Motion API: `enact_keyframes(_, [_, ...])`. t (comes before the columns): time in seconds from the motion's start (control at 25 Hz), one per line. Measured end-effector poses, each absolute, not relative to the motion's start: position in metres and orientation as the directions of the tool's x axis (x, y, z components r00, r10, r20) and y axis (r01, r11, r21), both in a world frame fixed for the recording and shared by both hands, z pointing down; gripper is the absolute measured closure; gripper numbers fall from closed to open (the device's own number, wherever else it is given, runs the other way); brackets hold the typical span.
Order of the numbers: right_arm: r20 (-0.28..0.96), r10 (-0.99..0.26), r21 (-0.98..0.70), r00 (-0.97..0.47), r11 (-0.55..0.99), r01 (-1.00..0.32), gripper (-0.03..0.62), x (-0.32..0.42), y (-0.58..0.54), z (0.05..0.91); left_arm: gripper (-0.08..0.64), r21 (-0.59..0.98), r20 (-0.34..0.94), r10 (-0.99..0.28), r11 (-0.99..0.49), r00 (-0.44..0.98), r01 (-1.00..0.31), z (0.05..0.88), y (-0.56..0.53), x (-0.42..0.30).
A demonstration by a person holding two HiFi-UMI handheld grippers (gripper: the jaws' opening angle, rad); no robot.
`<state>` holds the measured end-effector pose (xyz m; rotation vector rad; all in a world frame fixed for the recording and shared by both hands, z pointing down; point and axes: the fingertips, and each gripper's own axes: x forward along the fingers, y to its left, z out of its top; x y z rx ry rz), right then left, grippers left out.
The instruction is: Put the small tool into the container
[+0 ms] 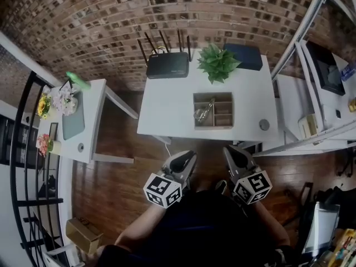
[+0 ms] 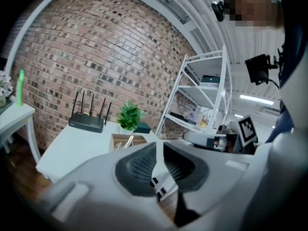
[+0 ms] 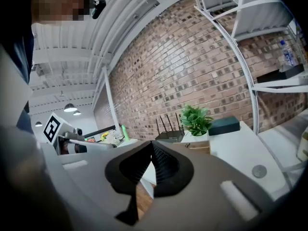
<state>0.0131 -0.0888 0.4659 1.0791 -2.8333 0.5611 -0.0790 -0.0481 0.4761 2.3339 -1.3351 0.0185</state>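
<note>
A wooden container (image 1: 213,95) with several compartments stands on the white table (image 1: 167,110), and a small metal tool (image 1: 204,113) lies in its left compartment. Both grippers hang below the table's near edge, close to the person's body. My left gripper (image 1: 187,156) has a narrow gap between its jaws and nothing in it. In the left gripper view the left gripper (image 2: 160,146) points toward the container (image 2: 126,137). My right gripper (image 1: 233,151) is empty. The right gripper view shows the right gripper (image 3: 152,143) with its tips touching, and the container (image 3: 198,148) is partly hidden behind it.
On the table's far side stand a black router (image 1: 167,64), a green plant (image 1: 217,63) and a dark box (image 1: 245,56). A grey disc (image 1: 264,124) lies near the right front corner. A side table (image 1: 83,121) with flowers is at the left, a white shelf rack (image 1: 311,88) at the right.
</note>
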Motion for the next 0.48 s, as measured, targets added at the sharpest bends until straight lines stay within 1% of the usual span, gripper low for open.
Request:
enact_keyframes(0.2, [0.149, -0.605, -0.323, -0.782, 0.718, -0.617, 0.586, 0.001, -0.090, 0.447, 0.514, 0.369, 0.216, -0.813, -0.445, 0.541, -0.816, 0.468, -0.048, -0.077])
enact_keyframes(0.48, [0.127, -0.613, -0.321, -0.779, 0.718, -0.618, 0.586, -0.001, -0.086, 0.443, 0.514, 0.393, 0.208, -0.805, -0.452, 0.556, -0.801, 0.467, -0.050, -0.074])
